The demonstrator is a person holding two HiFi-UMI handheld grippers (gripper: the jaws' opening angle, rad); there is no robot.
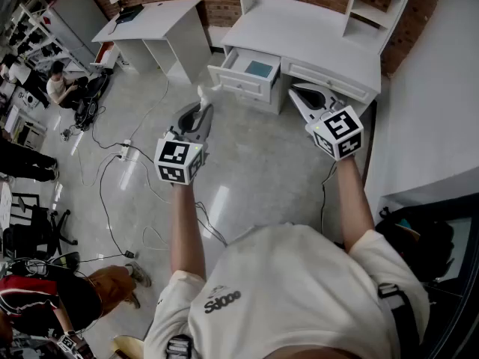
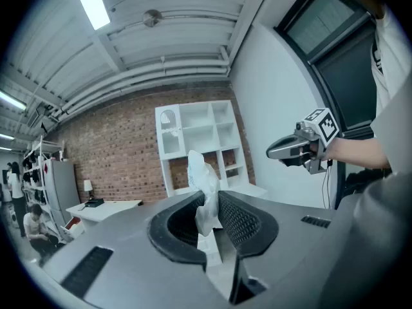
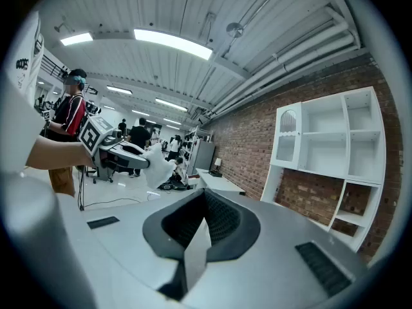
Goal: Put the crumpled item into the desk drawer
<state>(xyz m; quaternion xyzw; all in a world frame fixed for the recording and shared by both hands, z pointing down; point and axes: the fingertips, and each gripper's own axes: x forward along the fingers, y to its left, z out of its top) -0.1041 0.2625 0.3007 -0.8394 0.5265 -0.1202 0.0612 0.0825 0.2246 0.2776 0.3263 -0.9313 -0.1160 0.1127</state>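
A crumpled white item [image 2: 202,184] sticks up from between the dark pads of my left gripper [image 2: 209,205], which is shut on it. In the head view that gripper [image 1: 200,107] hangs over the floor, a short way in front of the open desk drawer [image 1: 249,71], with the crumpled item [image 1: 201,93] at its tip. My right gripper [image 1: 298,94] hovers by the desk's front edge, right of the drawer. In the right gripper view its jaws [image 3: 206,197] meet with nothing between them. The white desk [image 1: 314,40] stands against a brick wall.
The drawer holds a bluish flat thing [image 1: 260,69]. A white shelf unit [image 1: 374,6] sits on the desk. A second white table [image 1: 153,21] stands at the left. Cables [image 1: 120,163] trail over the floor. People [image 1: 60,87] sit at the far left.
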